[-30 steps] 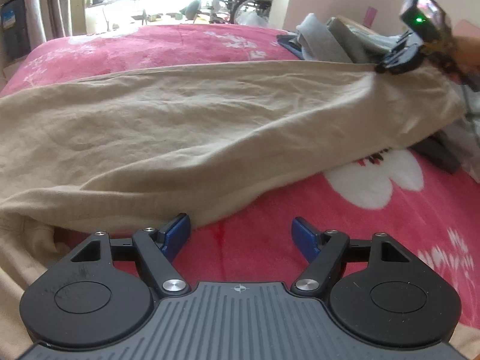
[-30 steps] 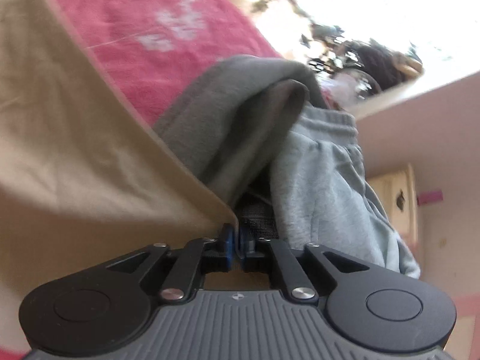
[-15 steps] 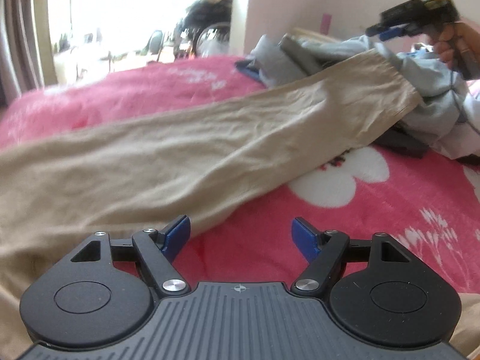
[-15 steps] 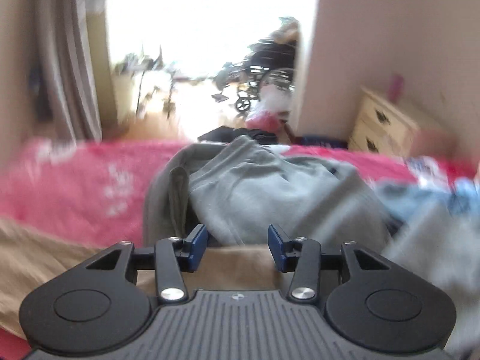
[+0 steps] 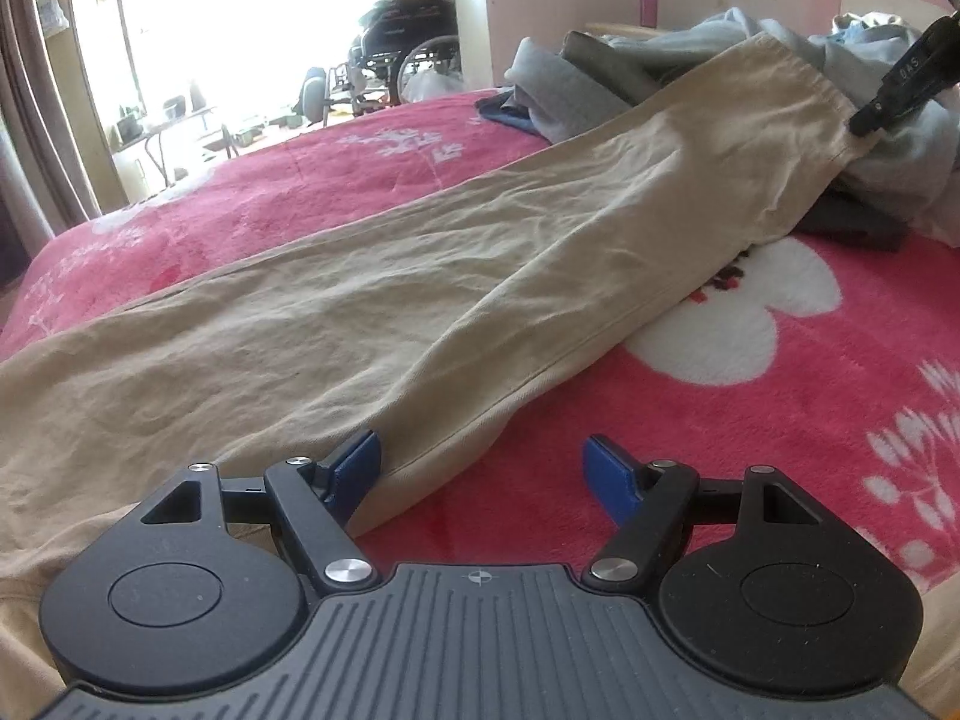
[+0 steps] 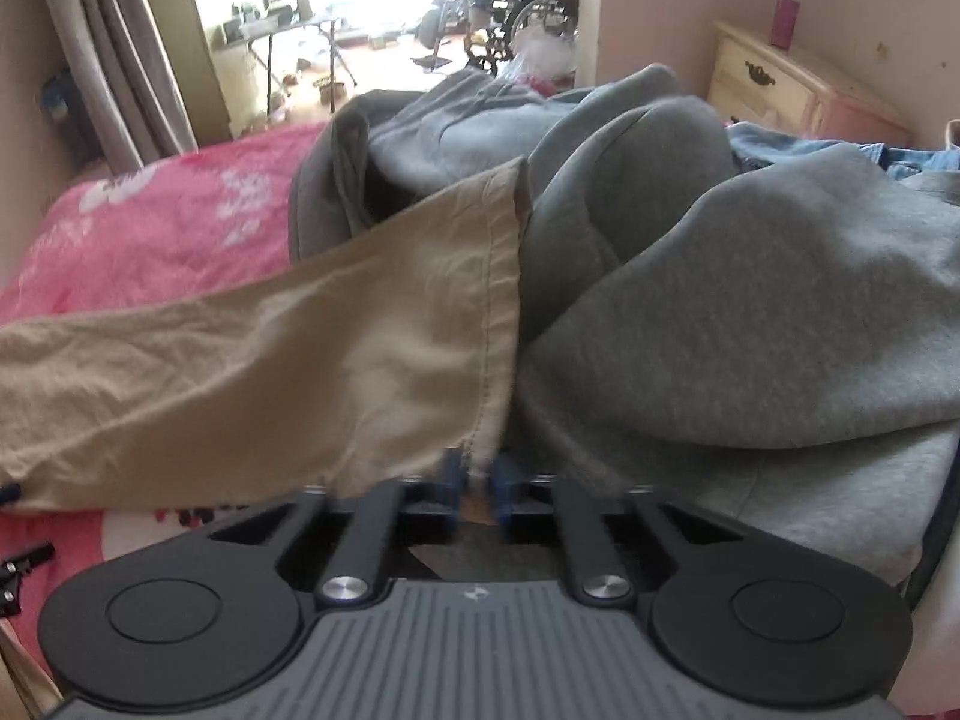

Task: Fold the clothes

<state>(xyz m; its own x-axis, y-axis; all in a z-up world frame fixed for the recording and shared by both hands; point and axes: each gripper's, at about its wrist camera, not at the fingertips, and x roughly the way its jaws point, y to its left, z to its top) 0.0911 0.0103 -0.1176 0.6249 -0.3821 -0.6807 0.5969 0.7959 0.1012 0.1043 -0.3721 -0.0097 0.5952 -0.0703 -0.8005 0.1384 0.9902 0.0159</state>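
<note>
Beige trousers (image 5: 420,276) lie stretched across the pink bed, one leg running up to the far right onto a clothes pile. My left gripper (image 5: 480,468) stands open low over the blanket, its left pad (image 5: 357,462) touching the trousers' near folded edge. In the right wrist view the leg's hem (image 6: 498,276) runs down into my right gripper (image 6: 477,480), whose blue pads are pressed together on the hem's lower corner. The right gripper (image 5: 864,120) also shows from the left wrist at the hem's corner.
A pile of grey sweatshirts (image 6: 750,312) and denim (image 6: 840,150) lies right behind the hem. The pink flowered blanket (image 5: 780,420) covers the bed. A cream nightstand (image 6: 774,90) stands by the wall, a wheelchair (image 5: 414,42) in the bright doorway, curtains (image 6: 120,60) at left.
The right gripper let go of the trousers, stood open half a second ago, and has now shut on the hem's corner. The left gripper has moved nearer the trousers' edge, still open.
</note>
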